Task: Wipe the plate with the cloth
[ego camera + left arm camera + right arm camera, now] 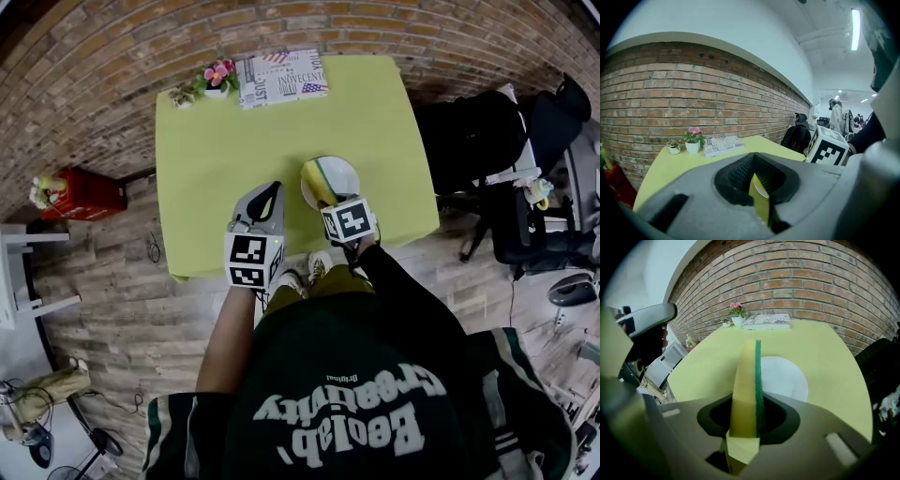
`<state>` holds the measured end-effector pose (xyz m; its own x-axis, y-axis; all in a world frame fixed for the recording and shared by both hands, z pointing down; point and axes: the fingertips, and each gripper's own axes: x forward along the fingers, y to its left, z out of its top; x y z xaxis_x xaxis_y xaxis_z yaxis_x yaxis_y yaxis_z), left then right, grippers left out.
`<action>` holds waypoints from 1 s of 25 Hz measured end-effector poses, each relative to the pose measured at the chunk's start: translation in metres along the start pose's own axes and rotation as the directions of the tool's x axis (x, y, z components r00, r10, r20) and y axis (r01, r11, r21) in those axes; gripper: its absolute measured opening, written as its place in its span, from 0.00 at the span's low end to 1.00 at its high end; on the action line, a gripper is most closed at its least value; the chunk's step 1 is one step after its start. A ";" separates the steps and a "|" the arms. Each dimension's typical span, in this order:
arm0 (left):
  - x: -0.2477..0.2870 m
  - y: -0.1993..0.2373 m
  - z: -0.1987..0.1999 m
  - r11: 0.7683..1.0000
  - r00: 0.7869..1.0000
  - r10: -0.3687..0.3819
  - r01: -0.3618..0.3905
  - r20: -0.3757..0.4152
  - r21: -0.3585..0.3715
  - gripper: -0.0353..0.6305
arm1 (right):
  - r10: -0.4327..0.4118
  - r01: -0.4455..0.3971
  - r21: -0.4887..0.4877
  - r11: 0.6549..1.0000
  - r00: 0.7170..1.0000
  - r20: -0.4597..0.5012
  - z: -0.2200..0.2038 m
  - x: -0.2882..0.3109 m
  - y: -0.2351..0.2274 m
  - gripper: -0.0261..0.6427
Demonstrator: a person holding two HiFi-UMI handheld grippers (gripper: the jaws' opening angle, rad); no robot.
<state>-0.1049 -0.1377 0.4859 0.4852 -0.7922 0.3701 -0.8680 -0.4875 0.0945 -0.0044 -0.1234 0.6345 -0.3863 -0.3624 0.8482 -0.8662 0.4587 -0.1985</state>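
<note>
- Near the head view's centre, both forearms reach forward over the bench's (216,150) near edge, the left gripper (270,194) just left of the right gripper (323,192).
- Right jaws are clenched on the cloth (746,380), which stands on edge over the white plate (790,378). Its long axis runs toward the brick wall (811,282), green face to the right.
- Left jaws are pressed together on nothing. Only the left gripper view shows a sliver of bench between them.

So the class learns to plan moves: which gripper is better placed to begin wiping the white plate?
The right, most likely. The right gripper is shut on the yellow-and-green sponge, held at the white plate. The left gripper is shut on nothing, off to the plate's side.
</note>
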 end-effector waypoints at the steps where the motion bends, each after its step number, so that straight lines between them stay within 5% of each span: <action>1: 0.003 -0.002 0.001 1.000 1.000 -0.004 0.004 0.000 0.001 0.06 | -0.010 0.010 0.011 1.000 1.000 0.001 -0.001 -0.002 -0.007 0.25; 14: 0.030 -0.028 0.010 0.998 0.998 -0.059 0.059 0.000 0.017 0.06 | -0.166 0.166 0.047 0.985 0.986 0.004 -0.015 -0.028 -0.086 0.25; 25: 0.027 -0.027 0.006 0.999 0.999 -0.043 0.043 -0.005 0.012 0.06 | -0.057 0.057 0.008 0.998 0.995 0.082 0.007 -0.030 -0.044 0.25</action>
<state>-0.0682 -0.1482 0.4875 0.5217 -0.7685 0.3705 -0.8448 -0.5258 0.0990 0.0431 -0.1382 0.6146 -0.3607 -0.4530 0.8153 -0.8893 0.4307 -0.1541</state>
